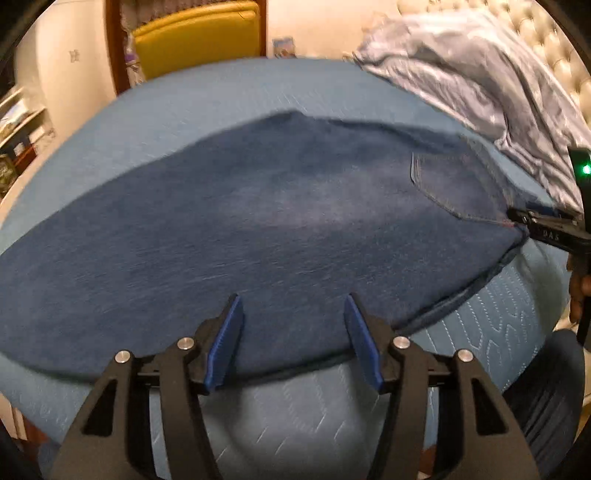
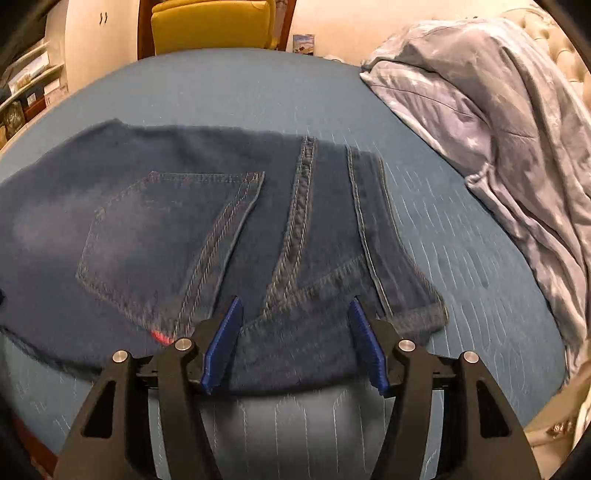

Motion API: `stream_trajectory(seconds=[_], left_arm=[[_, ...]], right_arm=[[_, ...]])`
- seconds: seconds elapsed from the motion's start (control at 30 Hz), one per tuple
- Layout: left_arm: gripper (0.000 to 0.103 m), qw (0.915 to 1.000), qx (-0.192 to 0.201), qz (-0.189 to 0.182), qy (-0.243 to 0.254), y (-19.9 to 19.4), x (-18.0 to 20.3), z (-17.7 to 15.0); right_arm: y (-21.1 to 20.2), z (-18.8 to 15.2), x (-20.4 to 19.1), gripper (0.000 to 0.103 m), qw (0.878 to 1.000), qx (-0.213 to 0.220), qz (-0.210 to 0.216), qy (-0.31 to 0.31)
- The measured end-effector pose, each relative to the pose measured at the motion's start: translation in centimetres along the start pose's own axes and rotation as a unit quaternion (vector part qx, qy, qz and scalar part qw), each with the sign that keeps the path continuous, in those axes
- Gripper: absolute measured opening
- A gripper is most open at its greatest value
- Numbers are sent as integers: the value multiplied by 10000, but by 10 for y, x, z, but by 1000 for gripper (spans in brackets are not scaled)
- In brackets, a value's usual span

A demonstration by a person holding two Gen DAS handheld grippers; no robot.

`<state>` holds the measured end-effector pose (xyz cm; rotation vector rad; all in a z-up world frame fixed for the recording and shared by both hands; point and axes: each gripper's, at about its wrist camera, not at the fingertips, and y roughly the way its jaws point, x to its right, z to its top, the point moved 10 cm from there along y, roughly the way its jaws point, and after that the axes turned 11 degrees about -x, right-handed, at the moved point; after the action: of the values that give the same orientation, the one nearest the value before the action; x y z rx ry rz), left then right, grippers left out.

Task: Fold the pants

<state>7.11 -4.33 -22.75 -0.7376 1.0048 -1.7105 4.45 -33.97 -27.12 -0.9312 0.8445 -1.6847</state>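
Dark blue jeans (image 1: 258,221) lie flat, folded lengthwise, on a blue quilted bed cover (image 1: 491,325). My left gripper (image 1: 292,300) hovers open over the jeans' near edge, its blue pads apart and only fabric below them. In the right wrist view the waist end of the jeans (image 2: 325,206) shows a back pocket (image 2: 166,240) and the seat seam. My right gripper (image 2: 295,301) stands open over that near edge, with denim under the gap and nothing gripped. The left wrist view shows the right gripper (image 1: 532,225) at the jeans' right end.
A crumpled grey-blue duvet (image 2: 498,110) is heaped at the right of the bed against a tufted headboard (image 1: 554,40). A yellow chair (image 2: 210,26) stands beyond the far edge. Shelves (image 2: 26,85) line the left wall. A person's hand (image 1: 576,291) shows at the right.
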Motion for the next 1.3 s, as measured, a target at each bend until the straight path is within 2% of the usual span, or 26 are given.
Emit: stream_trajectory(seconds=[0.1, 0.2, 0.27, 0.33, 0.43, 0.5, 0.57, 0.6, 0.63, 0.77, 0.87, 0.97, 1.0, 1.07, 1.13, 1.27, 1.3], left_arm=[[57, 9991, 312, -155, 243, -22, 8, -5], [55, 9949, 478, -347, 821, -28, 37, -6], [47, 9923, 491, -547, 994, -25, 52, -4], [39, 9893, 443, -493, 1302, -9, 71, -2], [36, 9850, 461, -326, 1631, 3, 83, -2], [36, 9819, 515, -194, 1814, 12, 93, 0], [17, 9813, 435, -151, 1871, 20, 93, -2], [16, 9803, 427, -106, 1927, 20, 93, -2], [7, 9787, 488, -62, 1993, 17, 94, -2], [2, 9767, 610, -48, 2058, 7, 96, -2], [2, 9752, 660, 27, 2111, 8, 97, -4], [1, 9722, 732, 162, 2217, 3, 98, -8], [1, 9722, 737, 167, 2215, 3, 98, -9], [1, 9704, 776, 218, 2278, 1, 99, -9], [1, 9700, 768, 224, 2296, 0, 99, -12], [1, 9705, 679, 209, 2305, 7, 100, -18], [1, 9704, 684, 211, 2306, 8, 100, -18]], right_arm=[[-17, -15, 2, 59, 9994, -31, 117, 338], [-44, -31, -19, 59, 9940, 132, 857, 668], [-46, -40, -29, 59, 9920, 4, 1015, 750], [-47, -47, -44, 59, 9873, -184, 1358, 810], [-50, -52, -57, 55, 9718, -379, 2044, 1117], [-45, -55, -52, 55, 9484, -569, 2588, 1739], [-42, -59, -51, 55, 9361, -682, 2799, 2020], [-40, -58, -49, 55, 9329, -699, 2859, 2076], [-38, -57, -48, 55, 9302, -711, 2904, 2129], [-40, -53, -45, 55, 9097, -663, 3286, 2451], [-39, -48, -50, 53, 9061, -699, 3385, 2439], [-35, -44, -57, 46, 8989, -771, 3511, 2504], [-34, -43, -57, 42, 8989, -773, 3502, 2519], [-32, -40, -57, 8, 9013, -762, 3457, 2498], [-30, -40, -55, 4, 9057, -789, 3361, 2459], [-35, -42, -60, 3, 9307, -722, 2930, 2066], [-32, -44, -60, 3, 9309, -754, 2913, 2071]])
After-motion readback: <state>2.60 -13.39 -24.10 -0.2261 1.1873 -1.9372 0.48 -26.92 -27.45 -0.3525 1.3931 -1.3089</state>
